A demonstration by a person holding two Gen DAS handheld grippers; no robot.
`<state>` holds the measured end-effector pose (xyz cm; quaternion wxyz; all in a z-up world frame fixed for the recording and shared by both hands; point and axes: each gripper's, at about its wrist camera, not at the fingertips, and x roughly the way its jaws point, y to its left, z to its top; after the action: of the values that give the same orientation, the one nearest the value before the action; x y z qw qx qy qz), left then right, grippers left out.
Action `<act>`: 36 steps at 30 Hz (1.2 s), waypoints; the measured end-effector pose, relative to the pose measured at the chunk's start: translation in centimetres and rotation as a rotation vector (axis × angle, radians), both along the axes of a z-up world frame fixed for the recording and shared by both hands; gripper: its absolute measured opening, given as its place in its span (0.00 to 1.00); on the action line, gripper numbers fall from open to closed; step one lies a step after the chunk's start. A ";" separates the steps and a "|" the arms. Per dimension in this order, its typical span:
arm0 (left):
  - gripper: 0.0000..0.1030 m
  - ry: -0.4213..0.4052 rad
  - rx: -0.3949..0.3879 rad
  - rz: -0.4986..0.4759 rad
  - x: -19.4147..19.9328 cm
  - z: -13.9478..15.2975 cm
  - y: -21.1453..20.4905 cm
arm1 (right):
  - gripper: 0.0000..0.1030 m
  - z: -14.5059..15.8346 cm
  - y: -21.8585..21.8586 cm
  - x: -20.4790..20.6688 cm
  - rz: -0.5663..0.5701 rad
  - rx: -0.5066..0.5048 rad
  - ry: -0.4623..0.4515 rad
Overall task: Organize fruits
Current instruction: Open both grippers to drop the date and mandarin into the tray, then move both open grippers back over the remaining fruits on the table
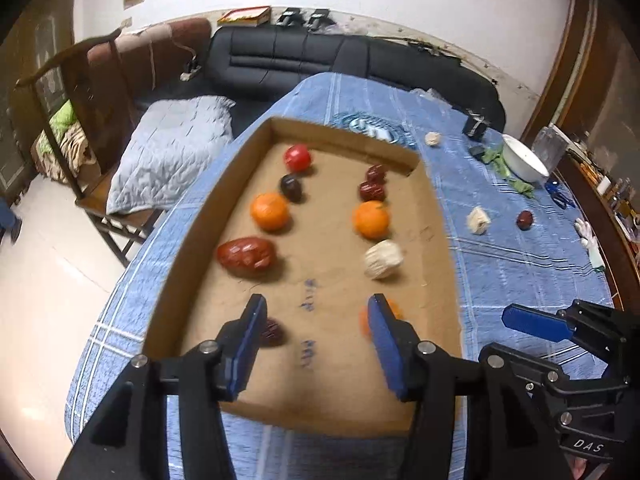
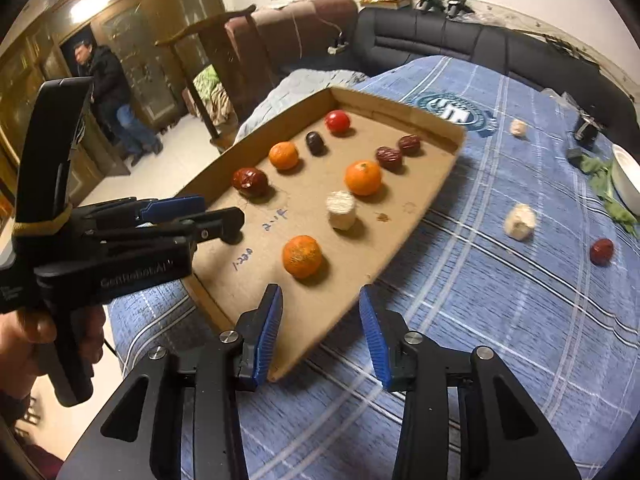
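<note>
Evidently the loose fruit still outside the cardboard tray (image 2: 440, 168) is the work in hand: a red jujube (image 2: 601, 251) and two pale corn-cob pieces (image 2: 519, 221) lie on the blue plaid tablecloth (image 2: 500, 320), well apart from each other, to the right of the tray.

Handling, judged:
- Jujube: small, light, wrinkled skin, probably firm and slightly springy. Grip across its short axis; its rounded shape may let it roll if nudged.
- Corn-cob pieces: light, stiff, rough surface, so a low slip risk. Grip across the cylinder wall, not the end faces.
- Mandarins (image 2: 302, 256): soft-skinned, heavier; they need a gentle squeeze at the equator.

Appearance: inside the tray, two rough rows. The left row holds a large jujube (image 1: 246, 256), a mandarin, a dark plum-like fruit (image 1: 291, 187) and a red tomato-like fruit (image 1: 298, 157). The right row holds a mandarin, a corn-cob piece (image 1: 383, 259), another mandarin and two jujubes at the far end. One further jujube (image 1: 274, 332) sits partly hidden behind a left finger.

Grippers: left gripper (image 1: 316, 320) hovers over the near end of the tray, jaws apart, holding nothing. Right gripper (image 2: 320, 312) hovers over the tray's near right edge, jaws apart, also holding nothing.
</note>
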<state>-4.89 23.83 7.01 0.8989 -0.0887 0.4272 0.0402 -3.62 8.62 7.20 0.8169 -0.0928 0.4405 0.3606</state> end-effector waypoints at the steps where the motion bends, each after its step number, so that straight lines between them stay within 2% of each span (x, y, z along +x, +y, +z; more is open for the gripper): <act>1: 0.56 -0.004 0.003 -0.008 0.2 0.2 -0.6 | 0.40 0.2 -0.7 0.0 -0.010 0.005 -0.003; 8: 0.59 0.000 0.010 -0.094 1.8 0.5 -5.8 | 0.40 -0.3 -6.5 1.4 -0.128 0.017 0.021; 19: 0.74 0.033 0.029 -0.192 4.2 0.3 -13.0 | 0.41 -2.0 -19.1 5.3 -0.379 -0.001 0.064; 21: 0.74 0.039 0.028 -0.203 4.8 0.3 -13.8 | 0.44 -1.9 -20.9 6.6 -0.414 -0.001 0.063; 23: 0.74 0.045 0.026 -0.208 5.4 0.1 -14.5 | 0.52 -1.8 -22.3 8.3 -0.439 0.012 0.068; 25: 0.74 0.060 0.027 -0.219 6.2 -0.1 -15.3 | 0.58 -1.5 -22.9 9.9 -0.446 0.039 0.065; 28: 0.75 0.082 0.047 -0.230 7.3 -0.5 -16.3 | 0.58 -1.2 -23.2 12.8 -0.442 0.063 0.045; 31: 0.75 0.099 0.055 -0.231 8.5 -0.9 -17.1 | 0.73 -1.8 -22.5 15.7 -0.426 0.057 0.048; 36: 0.75 0.117 0.042 -0.220 10.4 -1.2 -17.8 | 0.73 -3.3 -21.0 18.7 -0.402 0.030 0.050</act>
<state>5.46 6.04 5.79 0.8730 -0.0198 0.4853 -0.0444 15.06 -12.34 3.88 0.8626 0.0183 0.4648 0.1988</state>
